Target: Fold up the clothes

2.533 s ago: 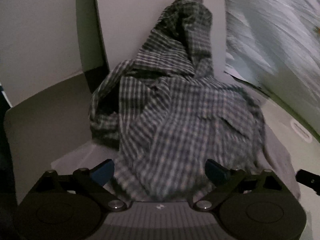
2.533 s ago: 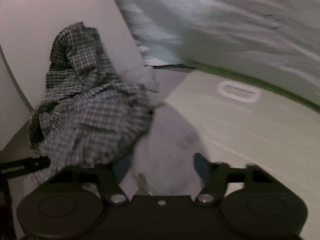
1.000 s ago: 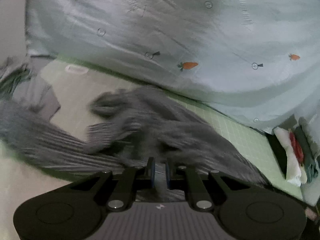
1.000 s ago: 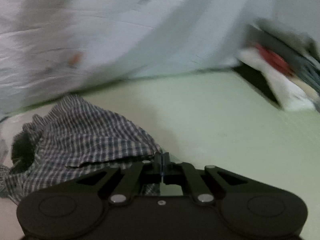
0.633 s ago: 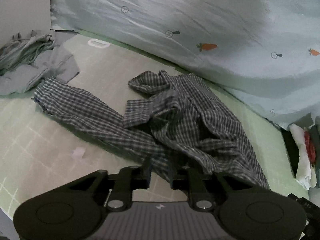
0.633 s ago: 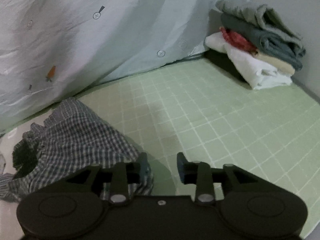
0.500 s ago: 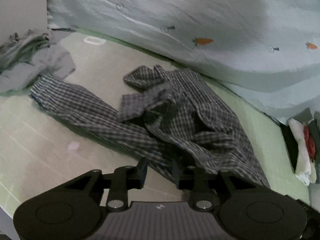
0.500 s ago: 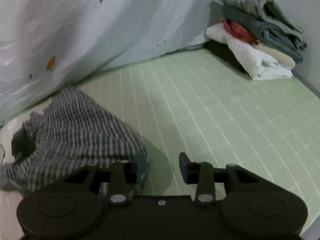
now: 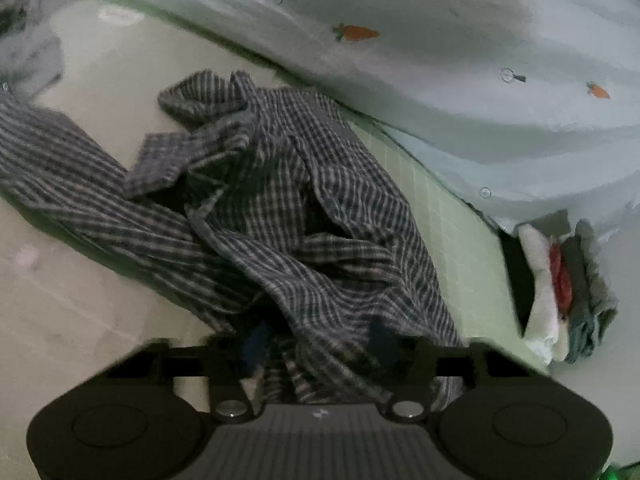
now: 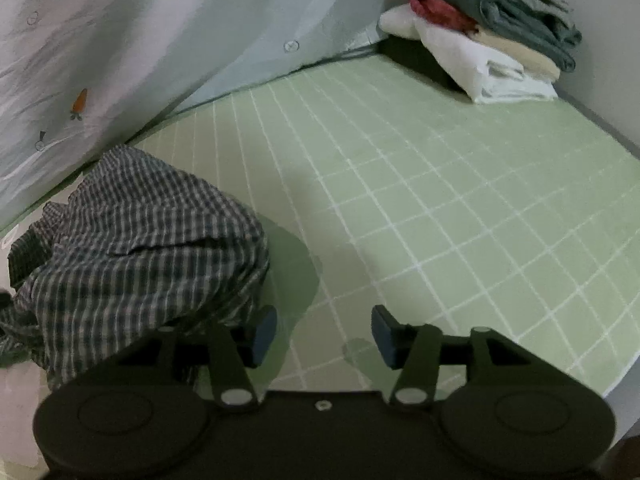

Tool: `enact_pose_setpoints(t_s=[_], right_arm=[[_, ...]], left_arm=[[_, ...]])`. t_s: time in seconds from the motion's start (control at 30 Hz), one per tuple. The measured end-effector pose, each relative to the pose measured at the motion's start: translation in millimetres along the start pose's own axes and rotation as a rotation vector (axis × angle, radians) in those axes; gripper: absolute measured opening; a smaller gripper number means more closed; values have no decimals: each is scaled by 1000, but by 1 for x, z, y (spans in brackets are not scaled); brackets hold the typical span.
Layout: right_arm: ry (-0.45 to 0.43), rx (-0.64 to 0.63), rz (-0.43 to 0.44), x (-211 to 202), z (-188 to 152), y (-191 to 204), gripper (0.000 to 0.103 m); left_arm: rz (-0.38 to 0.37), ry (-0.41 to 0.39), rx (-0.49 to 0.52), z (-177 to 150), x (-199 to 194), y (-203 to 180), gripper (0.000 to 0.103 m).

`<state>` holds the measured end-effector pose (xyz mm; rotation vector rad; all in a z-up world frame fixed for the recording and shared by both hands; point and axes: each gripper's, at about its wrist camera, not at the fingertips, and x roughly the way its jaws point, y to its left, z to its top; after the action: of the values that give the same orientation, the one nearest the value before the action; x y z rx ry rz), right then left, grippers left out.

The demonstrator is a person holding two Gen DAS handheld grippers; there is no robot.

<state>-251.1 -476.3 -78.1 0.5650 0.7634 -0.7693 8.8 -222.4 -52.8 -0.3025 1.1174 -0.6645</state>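
A blue-and-white checked shirt [image 9: 280,200] lies crumpled on the green grid mat [image 9: 452,240], one sleeve stretched out to the left. My left gripper [image 9: 320,340] hangs low over the shirt's near edge. Its jaws are closing, and loose fabric lies between the blue pads, which still stand apart. In the right wrist view the shirt [image 10: 132,240] bunches at the left. My right gripper [image 10: 324,334] is beside the shirt's hem, its jaws opening over bare mat [image 10: 440,200] with nothing between them. The left finger [image 10: 264,334] sits right at the hem.
A pale quilt with carrot prints [image 9: 440,60] [image 10: 120,40] runs along the mat's far side. A stack of folded clothes [image 10: 480,36] [image 9: 560,280] sits in the far right corner. A grey garment [image 9: 32,60] lies at the far left.
Both grippers, shut on the shirt a second ago, now have their jaws apart. The shirt has settled on the mat. The left gripper has sunk closer to it.
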Motion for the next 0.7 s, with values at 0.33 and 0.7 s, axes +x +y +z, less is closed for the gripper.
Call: enact_pose_setpoints(t_s=[0.33,0.7], right_arm=[[44,-59,46,11,-11,31,56],[117,-202,224,23,-20,89,66]], left_arm=[[82,-318,-32,42,-71,33,0],[153,-311,-141,24,-88,81,0]])
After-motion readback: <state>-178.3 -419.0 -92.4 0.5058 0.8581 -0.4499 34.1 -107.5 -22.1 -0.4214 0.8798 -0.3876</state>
